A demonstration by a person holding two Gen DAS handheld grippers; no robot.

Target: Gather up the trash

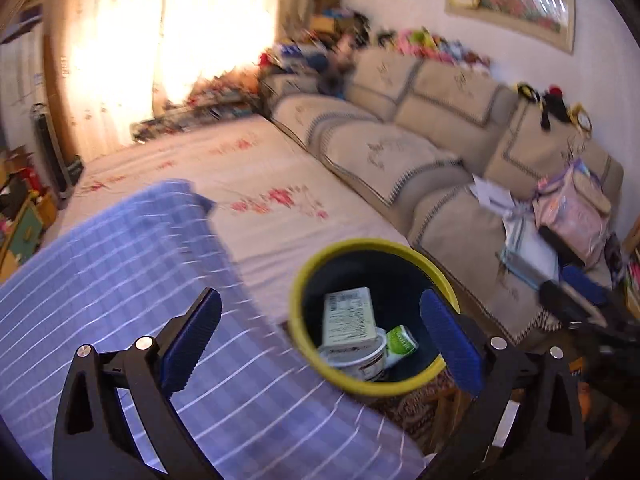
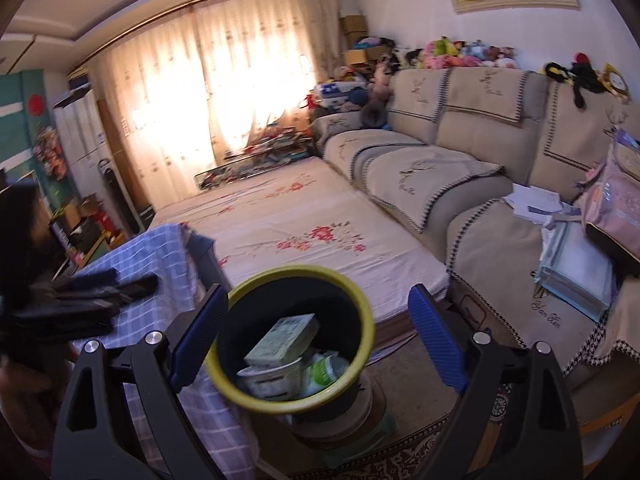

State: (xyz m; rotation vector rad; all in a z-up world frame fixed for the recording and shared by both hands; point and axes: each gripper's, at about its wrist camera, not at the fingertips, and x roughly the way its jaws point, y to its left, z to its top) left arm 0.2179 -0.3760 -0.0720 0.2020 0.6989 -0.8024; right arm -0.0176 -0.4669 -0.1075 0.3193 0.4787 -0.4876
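From the left wrist, the left gripper (image 1: 320,338) hangs with its blue pads wide apart, holding nothing; the yellow-rimmed bin (image 1: 352,245) sits just ahead, toward the right pad, with a carton (image 1: 349,317) and a tub (image 1: 358,356) inside. From the right wrist, the right gripper (image 2: 318,340) is likewise spread and empty, the bin (image 2: 352,288) between its fingers below, beside the blue checked cloth (image 2: 132,248).

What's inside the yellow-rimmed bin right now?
In the bin: a pale green carton on top, leaning on a white tub, with a green-and-white wrapper beside them. Anything beneath them is covered.
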